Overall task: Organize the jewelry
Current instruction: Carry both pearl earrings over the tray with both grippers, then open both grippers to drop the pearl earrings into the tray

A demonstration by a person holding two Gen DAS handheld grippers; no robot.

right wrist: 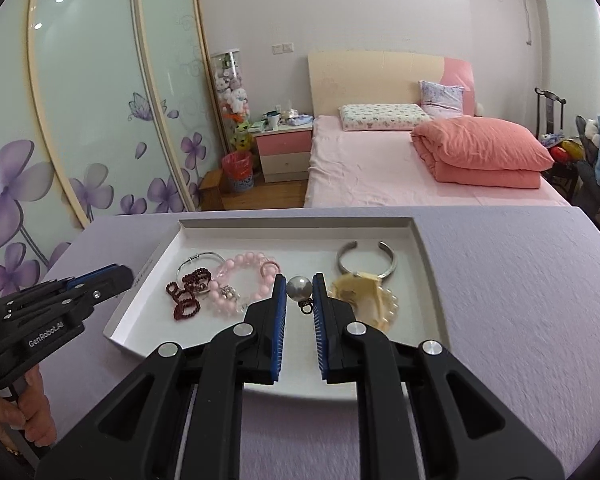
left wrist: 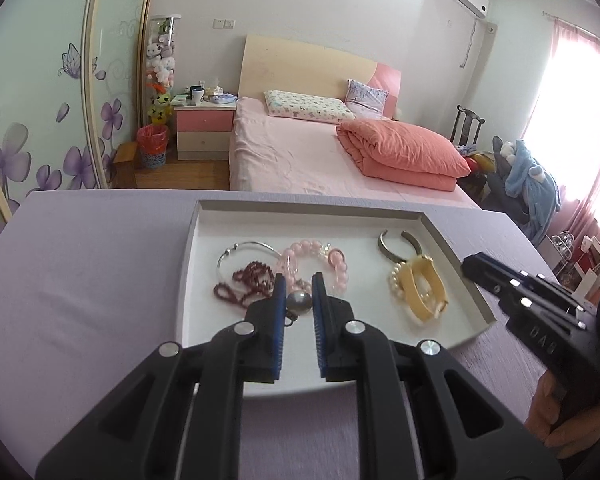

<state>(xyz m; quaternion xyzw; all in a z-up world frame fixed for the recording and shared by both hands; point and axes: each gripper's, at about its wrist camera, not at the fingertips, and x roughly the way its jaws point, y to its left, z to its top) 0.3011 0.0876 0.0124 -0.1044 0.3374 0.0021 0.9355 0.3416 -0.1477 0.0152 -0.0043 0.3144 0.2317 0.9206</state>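
A white tray (left wrist: 204,240) on the purple table holds jewelry: a dark red bead string (left wrist: 240,284), a thin silver bangle (left wrist: 244,248), a pink bead bracelet (left wrist: 332,260), a metal cuff (left wrist: 396,246), a cream bangle with pearls (left wrist: 420,292) and a grey pearl ball with a small clasp (left wrist: 299,304). My left gripper (left wrist: 298,284) is open, fingers either side of the ball, above it. My right gripper (right wrist: 299,284) is open, also framing the ball (right wrist: 299,287). The tray (right wrist: 428,264) and both grippers show in both views: right gripper (left wrist: 476,268), left gripper (right wrist: 116,276).
The table's far edge lies just behind the tray. Beyond it are a pink bed (left wrist: 300,152), a nightstand (left wrist: 204,128), a red bin (left wrist: 152,146) and a floral wardrobe (left wrist: 40,120). A hand (right wrist: 32,412) holds the left gripper's handle.
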